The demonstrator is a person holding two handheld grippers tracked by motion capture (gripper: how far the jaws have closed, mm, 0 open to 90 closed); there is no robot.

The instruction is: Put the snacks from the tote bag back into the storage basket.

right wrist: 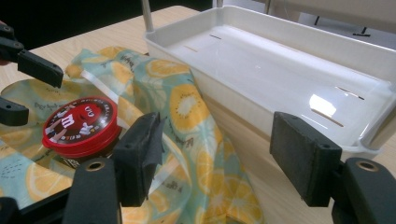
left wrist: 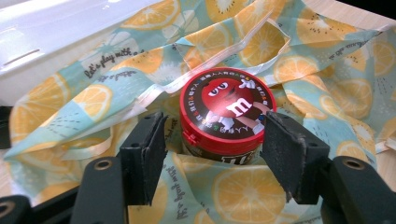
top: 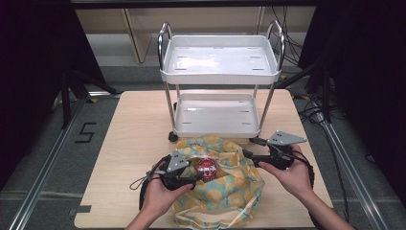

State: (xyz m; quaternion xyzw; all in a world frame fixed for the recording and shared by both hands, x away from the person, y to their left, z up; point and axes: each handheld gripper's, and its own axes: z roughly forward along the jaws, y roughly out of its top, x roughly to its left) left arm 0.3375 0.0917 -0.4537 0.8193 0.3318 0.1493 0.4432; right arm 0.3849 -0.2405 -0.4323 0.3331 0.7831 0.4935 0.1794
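Observation:
A round tin with a red lid (top: 206, 168) stands in the mouth of an orange-print cloth bag (top: 230, 191) lying on the wooden table. My left gripper (top: 197, 173) reaches in from the left. Its pads (left wrist: 144, 154) flank the tin (left wrist: 224, 107) with a small gap on the left side, so the jaws are open around it. My right gripper (top: 250, 159) hovers at the bag's right edge, open wide with nothing between its fingers (right wrist: 306, 158). In the right gripper view the tin (right wrist: 79, 123) sits to the left, beside the bag's raised cloth (right wrist: 182, 107).
A white two-shelf cart (top: 218, 115) stands on the table just behind the bag; its lower tray (right wrist: 280, 60) is close to my right gripper. Bare tabletop (top: 134, 139) lies to the left and right of the bag. The table's edge is near the person's forearms.

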